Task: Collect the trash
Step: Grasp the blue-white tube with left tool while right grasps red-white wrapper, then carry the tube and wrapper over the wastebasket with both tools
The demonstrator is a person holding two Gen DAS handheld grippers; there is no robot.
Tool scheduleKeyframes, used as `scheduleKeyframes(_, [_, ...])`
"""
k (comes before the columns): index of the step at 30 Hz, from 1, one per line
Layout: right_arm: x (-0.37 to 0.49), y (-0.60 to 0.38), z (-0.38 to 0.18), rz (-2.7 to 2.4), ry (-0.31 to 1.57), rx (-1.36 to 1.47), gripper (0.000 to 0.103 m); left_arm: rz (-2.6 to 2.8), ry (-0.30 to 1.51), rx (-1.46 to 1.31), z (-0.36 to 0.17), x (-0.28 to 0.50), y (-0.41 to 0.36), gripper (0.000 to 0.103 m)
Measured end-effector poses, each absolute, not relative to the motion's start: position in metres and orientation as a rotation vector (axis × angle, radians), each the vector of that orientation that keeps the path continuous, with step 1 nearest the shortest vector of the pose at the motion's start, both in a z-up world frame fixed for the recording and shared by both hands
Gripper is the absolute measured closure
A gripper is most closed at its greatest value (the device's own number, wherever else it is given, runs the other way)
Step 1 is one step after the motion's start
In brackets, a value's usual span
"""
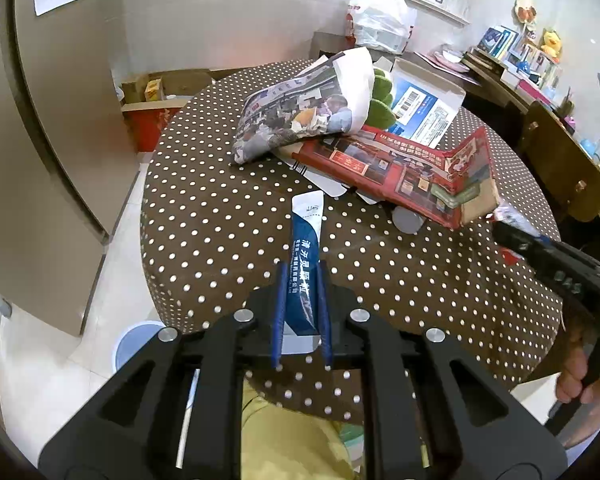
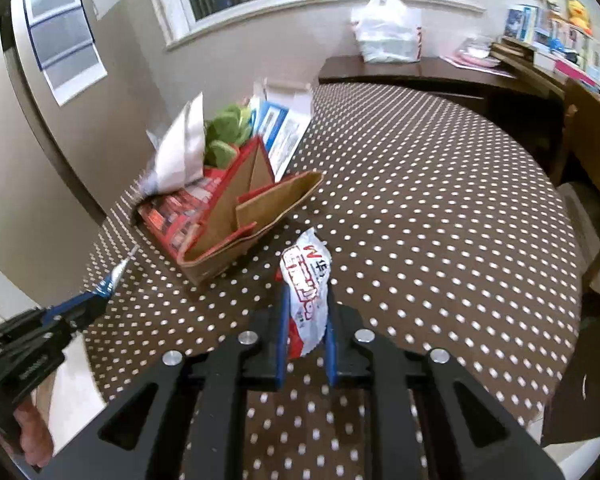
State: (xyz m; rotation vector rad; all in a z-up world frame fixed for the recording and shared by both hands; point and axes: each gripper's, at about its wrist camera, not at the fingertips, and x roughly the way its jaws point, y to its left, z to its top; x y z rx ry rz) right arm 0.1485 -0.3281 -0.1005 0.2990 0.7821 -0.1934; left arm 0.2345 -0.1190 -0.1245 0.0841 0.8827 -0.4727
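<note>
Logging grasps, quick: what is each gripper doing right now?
Left gripper: shut on the blue-and-white packet.
Right gripper: shut on the red-and-white wrapper.

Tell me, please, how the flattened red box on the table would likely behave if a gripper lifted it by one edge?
The red box looks like thin, creased card, so it would probably sag. Its flaps gape open and may swing. The newspaper resting on it would likely slide off.

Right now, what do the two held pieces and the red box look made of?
Blue-white sachet in left gripper: looks like glossy plastic or foil laminate; flat, sealed end, printed sheen.
Red-white wrapper in right gripper: thin crinkly plastic film, probably; creased and shiny.
Red box: cardboard, printed red outside, raw matte brown inside on the opened flaps.
</note>
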Motion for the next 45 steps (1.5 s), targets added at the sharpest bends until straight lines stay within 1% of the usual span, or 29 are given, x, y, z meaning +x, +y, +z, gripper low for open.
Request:
scheduleKeyframes(3, [0.127, -0.311, -0.085, -0.195, 0.747, 0.260, 0.088, -0.474, 0.871, 0.075, -0.121, 0.228, -0.114, 0.088])
scheduleKeyframes(8, [0.119, -0.283, -0.067, -0.140, 0.716, 0.244, 0.088, -0.453, 0.854, 0.061, -0.117, 0.219, -0.098, 0.088])
scheduleKeyframes(14, [0.140, -0.229, -0.059, -0.020, 0.736, 0.204, 0.088, -0.405, 0.831, 0.034, -0.112, 0.210, -0.063, 0.088])
scheduleKeyframes(23, [0.181, -0.137, -0.078, 0.213, 0.841, 0.156, 0.088, -0.245, 0.829, -0.001, -0.117, 0.205, 0.008, 0.088])
scheduleKeyframes(33, [0.221, -0.039, -0.115, 0.397, 0.974, 0.061, 0.088, -0.057, 0.923, -0.092, -0.154, 0.202, 0.092, 0.088])
scheduleKeyframes(43, [0.257, 0.031, -0.164, 0.460, 1.111, -0.022, 0.088, 0.066, 1.024, -0.147, -0.195, 0.218, 0.141, 0.088])
scheduleKeyframes(45, [0.263, 0.037, -0.169, 0.458, 1.120, -0.030, 0.088, 0.123, 1.025, -0.159, -0.199, 0.225, 0.150, 0.086])
